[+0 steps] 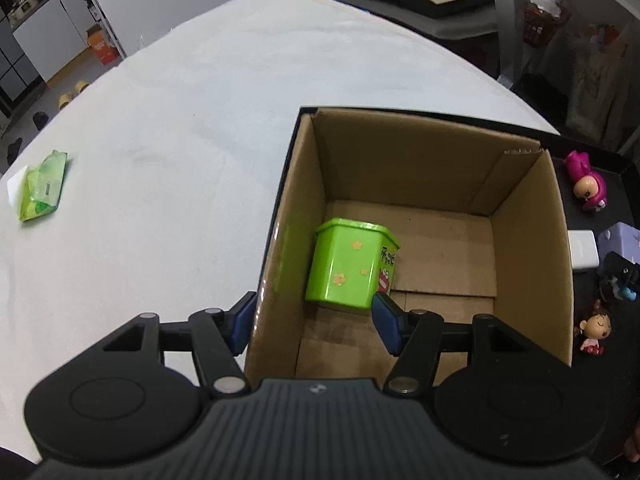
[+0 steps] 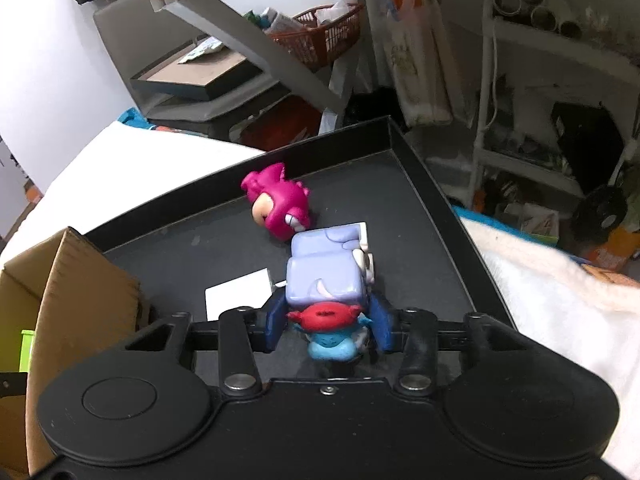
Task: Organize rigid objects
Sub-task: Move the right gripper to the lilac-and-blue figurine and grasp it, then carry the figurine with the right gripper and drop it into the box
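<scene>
Ribbed black plastic fills the foreground of both wrist views. On the left, the left hand-held gripper (image 1: 312, 316) stands spread wide, its blue pads straddling the near-left wall of an open corrugated cardboard box (image 1: 520, 216); one pad is outside, the other inside beside a glossy green plastic container (image 1: 348, 264), an angular tub with a lipped rim and star stickers, lying tilted on the box floor. A crinkled green wrapper packet (image 1: 42, 186) lies well apart on the pale cloth-covered tabletop (image 1: 180, 120).

On the right, the right hand-held gripper (image 2: 329, 322) pinches a smooth lavender, blocky toy figure (image 2: 326, 276) with a red-and-blue end toward the camera, held over a matte black tray (image 2: 420, 184) with raised rims. A shiny magenta dinosaur-hooded figurine (image 2: 280, 206) lies on the tray just beyond it, and a flat white card (image 2: 236, 296) lies near the box.
</scene>
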A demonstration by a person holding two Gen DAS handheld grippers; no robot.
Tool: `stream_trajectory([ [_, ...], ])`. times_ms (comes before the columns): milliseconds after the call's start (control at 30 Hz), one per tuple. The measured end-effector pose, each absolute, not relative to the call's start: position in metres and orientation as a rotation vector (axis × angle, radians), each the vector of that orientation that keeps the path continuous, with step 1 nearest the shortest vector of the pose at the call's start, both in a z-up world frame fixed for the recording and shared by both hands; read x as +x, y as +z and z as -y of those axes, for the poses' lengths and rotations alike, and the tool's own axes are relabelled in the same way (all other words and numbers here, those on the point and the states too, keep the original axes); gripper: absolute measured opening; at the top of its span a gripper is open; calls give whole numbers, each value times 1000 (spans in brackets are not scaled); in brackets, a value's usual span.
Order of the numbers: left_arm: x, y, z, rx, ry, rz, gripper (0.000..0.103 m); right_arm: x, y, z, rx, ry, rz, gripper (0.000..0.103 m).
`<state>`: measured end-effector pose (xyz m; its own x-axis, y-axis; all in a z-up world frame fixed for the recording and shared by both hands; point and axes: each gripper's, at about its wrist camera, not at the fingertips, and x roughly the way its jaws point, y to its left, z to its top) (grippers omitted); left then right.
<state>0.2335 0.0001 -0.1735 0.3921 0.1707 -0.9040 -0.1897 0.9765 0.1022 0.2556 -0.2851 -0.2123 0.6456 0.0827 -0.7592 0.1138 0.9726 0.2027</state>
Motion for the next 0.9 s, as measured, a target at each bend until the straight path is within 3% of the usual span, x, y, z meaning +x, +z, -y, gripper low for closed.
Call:
stream_trajectory([
  [900, 238, -165, -6, -20, 178, -1103, 61, 230, -178, 287, 283, -7, -859, 38],
])
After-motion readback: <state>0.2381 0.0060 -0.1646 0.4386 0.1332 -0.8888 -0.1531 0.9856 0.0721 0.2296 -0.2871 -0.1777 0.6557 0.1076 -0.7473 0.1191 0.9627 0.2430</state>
